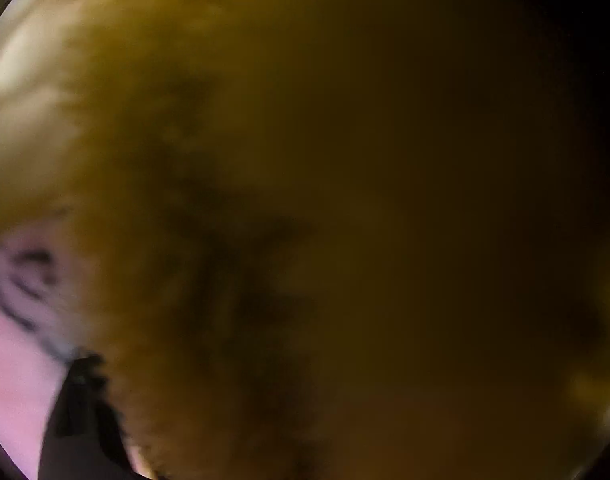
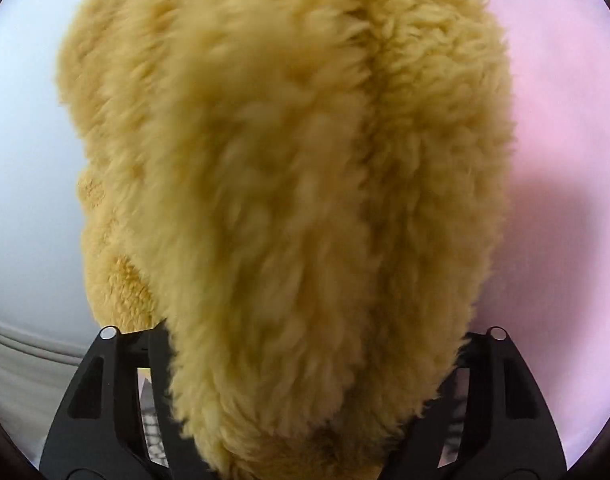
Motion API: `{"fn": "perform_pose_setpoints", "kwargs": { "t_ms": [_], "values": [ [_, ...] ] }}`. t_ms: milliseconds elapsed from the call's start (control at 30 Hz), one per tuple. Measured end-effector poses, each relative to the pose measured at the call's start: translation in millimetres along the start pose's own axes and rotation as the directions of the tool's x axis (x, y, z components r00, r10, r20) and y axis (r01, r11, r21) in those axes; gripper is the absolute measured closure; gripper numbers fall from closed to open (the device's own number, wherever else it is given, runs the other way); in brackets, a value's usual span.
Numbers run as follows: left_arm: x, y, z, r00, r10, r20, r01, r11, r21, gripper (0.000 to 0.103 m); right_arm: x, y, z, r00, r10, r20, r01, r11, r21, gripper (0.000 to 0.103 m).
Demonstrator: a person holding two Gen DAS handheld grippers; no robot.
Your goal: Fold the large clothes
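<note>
Right gripper (image 2: 305,420) jaws part-open with a thick fold of yellow fleece garment (image 2: 289,184) filling the gap, pink sheet (image 2: 565,120) beyond; left gripper (image 1: 265,460) smothered by the same blurred fleece, jaw state cannot be told

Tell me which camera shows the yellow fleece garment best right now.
The right wrist view: the yellow fleece garment is lit and mostly sharp, bunched between the right gripper fingers. The left wrist view shows it only as a dark blur against the lens.
</note>
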State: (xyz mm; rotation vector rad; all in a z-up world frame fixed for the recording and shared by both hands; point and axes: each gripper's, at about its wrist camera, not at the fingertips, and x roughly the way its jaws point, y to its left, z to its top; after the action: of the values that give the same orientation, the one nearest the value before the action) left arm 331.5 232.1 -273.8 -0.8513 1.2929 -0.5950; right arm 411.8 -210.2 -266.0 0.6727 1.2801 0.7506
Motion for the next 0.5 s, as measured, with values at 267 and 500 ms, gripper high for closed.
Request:
{"fn": "perform_pose_setpoints", "kwargs": {
  "t_ms": [267,500],
  "values": [
    [-27,-9,-27,0.979,-0.078,0.19,0.08,0.997,-0.005,0.054,-35,31,-35,0.976,-0.055,0.21,0.069,0.996,-0.057,0.065],
    [-67,-39,-83,0.831,-0.179,0.527,0.173,0.983,0.061,0.061,-69,83,-68,0.929,-0.076,0.362,0.142,0.977,-0.161,0.069]
  ]
}}
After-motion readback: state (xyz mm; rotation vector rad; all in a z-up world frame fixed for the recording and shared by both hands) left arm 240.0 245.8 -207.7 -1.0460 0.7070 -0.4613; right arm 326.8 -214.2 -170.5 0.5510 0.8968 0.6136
